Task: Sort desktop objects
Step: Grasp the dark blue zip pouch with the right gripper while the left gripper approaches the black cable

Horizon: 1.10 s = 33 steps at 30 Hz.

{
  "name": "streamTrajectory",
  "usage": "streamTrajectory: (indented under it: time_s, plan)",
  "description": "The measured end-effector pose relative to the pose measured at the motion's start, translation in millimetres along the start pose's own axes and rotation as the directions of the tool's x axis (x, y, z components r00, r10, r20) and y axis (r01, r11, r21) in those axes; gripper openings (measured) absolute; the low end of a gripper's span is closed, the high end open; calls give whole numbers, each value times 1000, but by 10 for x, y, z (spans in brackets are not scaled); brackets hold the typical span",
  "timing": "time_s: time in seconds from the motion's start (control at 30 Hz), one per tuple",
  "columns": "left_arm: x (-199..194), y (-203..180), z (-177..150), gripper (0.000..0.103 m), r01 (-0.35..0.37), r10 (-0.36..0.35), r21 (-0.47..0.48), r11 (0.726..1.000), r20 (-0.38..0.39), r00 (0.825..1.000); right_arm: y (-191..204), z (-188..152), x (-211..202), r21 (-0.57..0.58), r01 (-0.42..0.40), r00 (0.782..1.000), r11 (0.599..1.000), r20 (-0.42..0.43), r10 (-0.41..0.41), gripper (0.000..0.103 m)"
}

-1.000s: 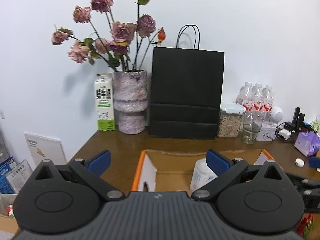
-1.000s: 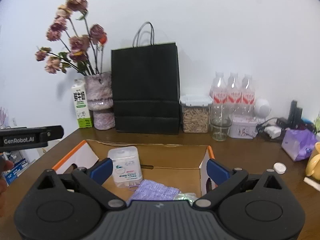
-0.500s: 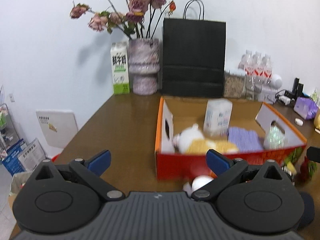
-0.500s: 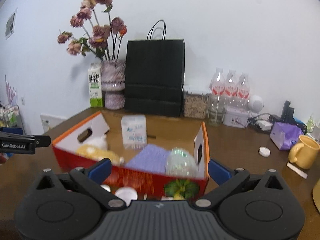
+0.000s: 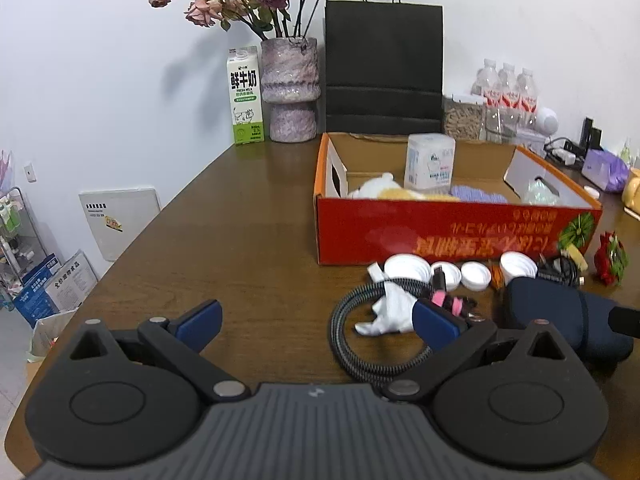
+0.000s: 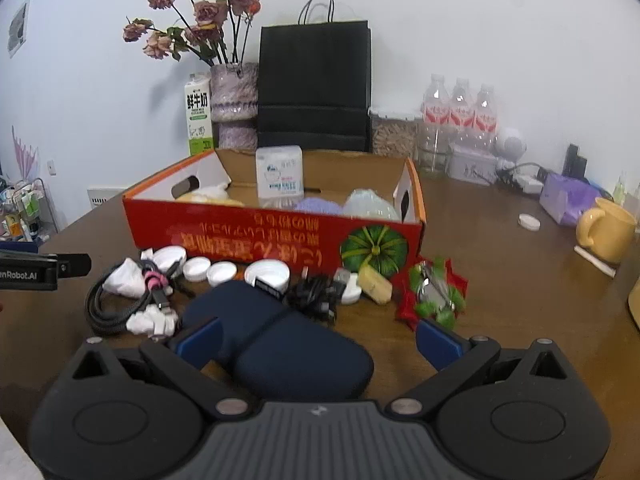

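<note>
Navy-blue, soft padded pouch [image 6: 276, 344], folded or two-lobed, lies on the brown wooden desk [image 6: 500, 280] just in front of the red-and-orange open cardboard box [image 6: 280, 236]. It sits partly between the fingers of the right gripper [image 6: 316, 340], which stands wide apart, holding nothing. The left gripper [image 5: 316, 322] is likewise spread and empty, over bare desk in front of the box's left corner.

Judged handling: the pouch looks light, compliant and matte, unlikely to slip; a pinch across its narrower waist, where the two lobes meet, should hold best.

Beside the pouch, also in front of the box:
- grey braided coiled cable [image 5: 360, 344], limp, likely to trail; take it where the pink tie [image 6: 154, 280] bundles it.
- white round plastic lids [image 6: 222, 270], flat and thin, awkward to pinch off the desk.
- red-and-green foil ornament [image 6: 434, 294], probably crushable; grip lightly.

The box already holds a white tissue pack [image 6: 279, 176] and soft items.
</note>
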<state>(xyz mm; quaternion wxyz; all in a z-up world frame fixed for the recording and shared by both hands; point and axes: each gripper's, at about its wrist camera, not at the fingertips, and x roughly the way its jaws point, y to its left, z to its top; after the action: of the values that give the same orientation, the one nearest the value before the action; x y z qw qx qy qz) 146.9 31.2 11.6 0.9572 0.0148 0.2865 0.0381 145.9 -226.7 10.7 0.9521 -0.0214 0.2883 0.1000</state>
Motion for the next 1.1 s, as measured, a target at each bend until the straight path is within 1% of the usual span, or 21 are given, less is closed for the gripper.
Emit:
streamTrajectory:
  time_s: [0.37,0.67,1.1]
  plan:
    - [47,-118,-111,103,28,-26,42,999,-38,999,10,-102,68,5,-11,999,1000,-37,11,103]
    - [192,-260,-152,103,57,-49,94,994,-83,995,-14,-123,153,10,-7,998,1000,-57,8,103]
    - [383,-339,-145,103,91,-77,119,989,-121,990,12,-116,277,4,-31,996,999,-78,32,103]
